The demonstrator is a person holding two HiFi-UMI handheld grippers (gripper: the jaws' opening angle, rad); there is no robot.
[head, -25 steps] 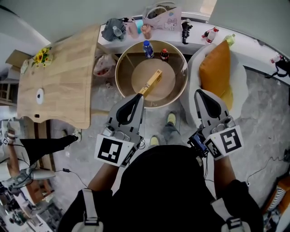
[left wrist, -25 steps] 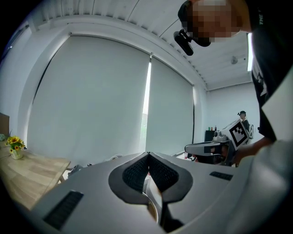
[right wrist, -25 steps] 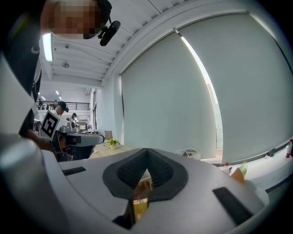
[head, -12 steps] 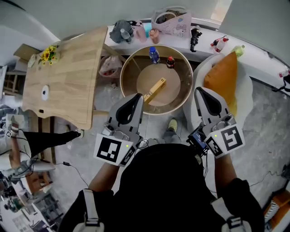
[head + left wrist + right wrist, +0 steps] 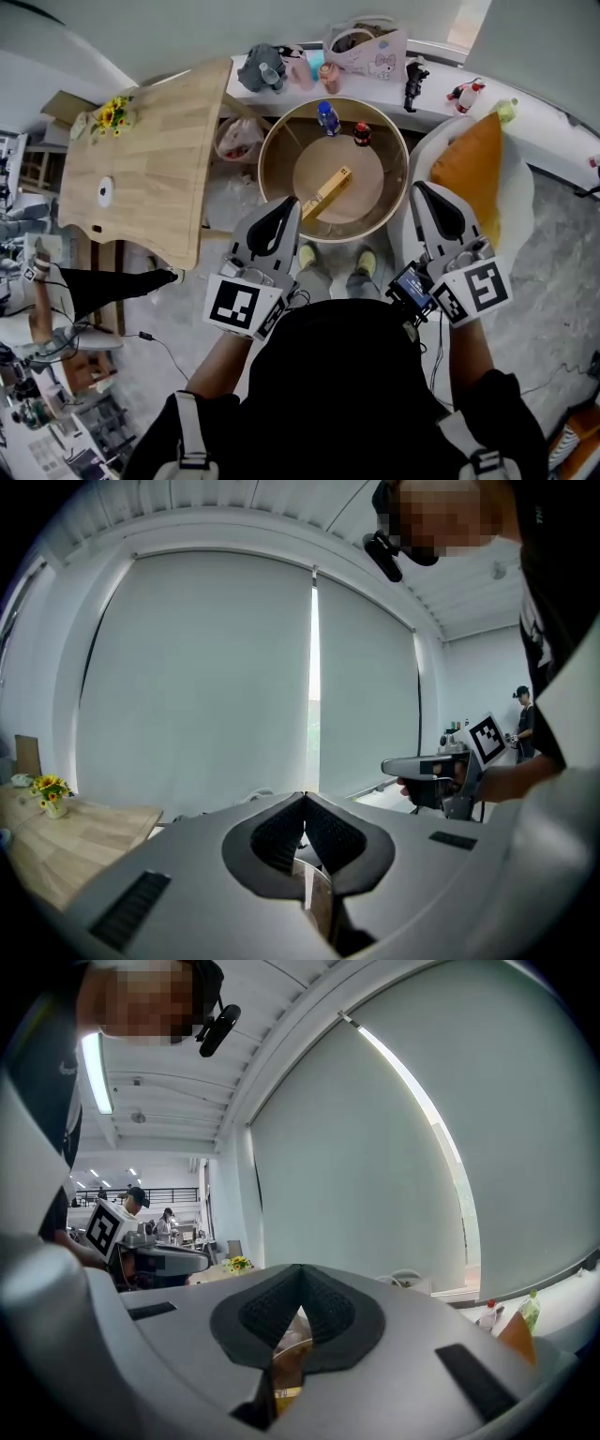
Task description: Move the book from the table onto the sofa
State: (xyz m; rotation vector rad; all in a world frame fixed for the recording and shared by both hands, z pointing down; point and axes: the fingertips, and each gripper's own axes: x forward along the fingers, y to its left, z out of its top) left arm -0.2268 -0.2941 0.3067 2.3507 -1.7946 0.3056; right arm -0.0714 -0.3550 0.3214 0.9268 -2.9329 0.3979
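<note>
Both grippers closed and empty, near the round table (image 5: 272, 173).
Left gripper (image 5: 284, 206), jaws together, sits at the table's near rim. The book (image 5: 328, 190) lies mid-table, just beyond. Right gripper (image 5: 424, 190), also closed, is beside the sofa (image 5: 518, 202) and its cushion (image 5: 469, 169).

pale roller blinds (image 5: 206, 686), grey stone floor (image 5: 562, 253), wooden desk (image 5: 155, 155)

i saw the book (image 5: 326, 192) was tan, the round table (image 5: 263, 159) pale wood with a browner middle. the cushion (image 5: 466, 173) was orange, the sofa (image 5: 521, 202) white, the floor (image 5: 562, 253) mottled grey. my left gripper (image 5: 286, 208) and right gripper (image 5: 427, 194) were grey with black pads and black-and-white square markers.
</note>
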